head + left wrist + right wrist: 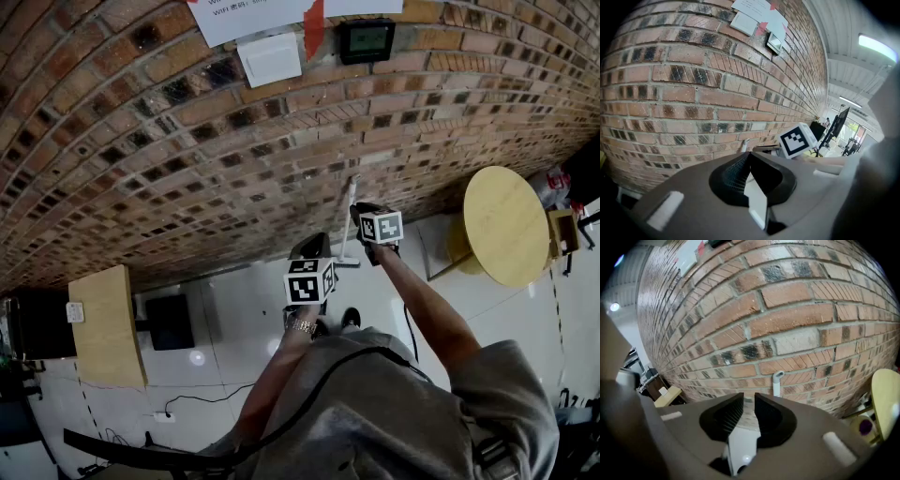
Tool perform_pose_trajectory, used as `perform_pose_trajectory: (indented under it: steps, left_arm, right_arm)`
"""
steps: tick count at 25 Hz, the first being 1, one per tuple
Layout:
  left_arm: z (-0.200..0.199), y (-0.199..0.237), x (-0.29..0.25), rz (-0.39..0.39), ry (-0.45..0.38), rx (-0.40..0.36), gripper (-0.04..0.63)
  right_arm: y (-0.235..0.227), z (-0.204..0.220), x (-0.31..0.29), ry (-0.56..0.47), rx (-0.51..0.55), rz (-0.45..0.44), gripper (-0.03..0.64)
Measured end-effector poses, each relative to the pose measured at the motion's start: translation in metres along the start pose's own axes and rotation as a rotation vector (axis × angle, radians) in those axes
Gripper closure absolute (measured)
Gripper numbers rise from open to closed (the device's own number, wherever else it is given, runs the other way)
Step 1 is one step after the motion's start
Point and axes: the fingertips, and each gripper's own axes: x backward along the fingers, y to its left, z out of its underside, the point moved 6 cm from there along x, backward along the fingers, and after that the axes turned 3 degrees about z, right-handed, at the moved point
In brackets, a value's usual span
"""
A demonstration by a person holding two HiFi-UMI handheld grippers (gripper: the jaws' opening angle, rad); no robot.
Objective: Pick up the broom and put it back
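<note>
The broom (350, 217) is a thin white-handled stick that stands nearly upright against the brick wall (187, 141). Its lower end rests where the wall meets the floor. My right gripper (364, 214) hovers just beside the handle, marker cube toward me. In the right gripper view its jaws (749, 397) stand slightly apart with nothing between them, and the handle's capped top (777, 382) shows beyond them against the bricks. My left gripper (313, 246) hangs lower and to the left. Its jaws (749, 153) are pressed together on nothing, with a sliver of the white handle (745, 143) behind them.
A round wooden table (506, 225) stands to the right by the wall. A wooden cabinet (105, 323) and a black box (171, 322) sit at the left. A white panel (270, 58) and a small black display (367, 39) hang on the wall. Cables lie on the white floor (234, 300).
</note>
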Motion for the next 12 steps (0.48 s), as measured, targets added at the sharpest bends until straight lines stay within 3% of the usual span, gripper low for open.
perform_pose_trajectory:
  steps: [3, 12]
  left_arm:
    - [0.005, 0.006, 0.003, -0.012, 0.012, 0.011, 0.617]
    - [0.017, 0.028, 0.010, -0.079, 0.032, 0.051, 0.617]
  right_arm:
    - [-0.028, -0.001, -0.025, 0.040, -0.017, 0.060, 0.489]
    - [-0.072, -0.003, -0.099, 0.140, -0.048, 0.116, 0.456]
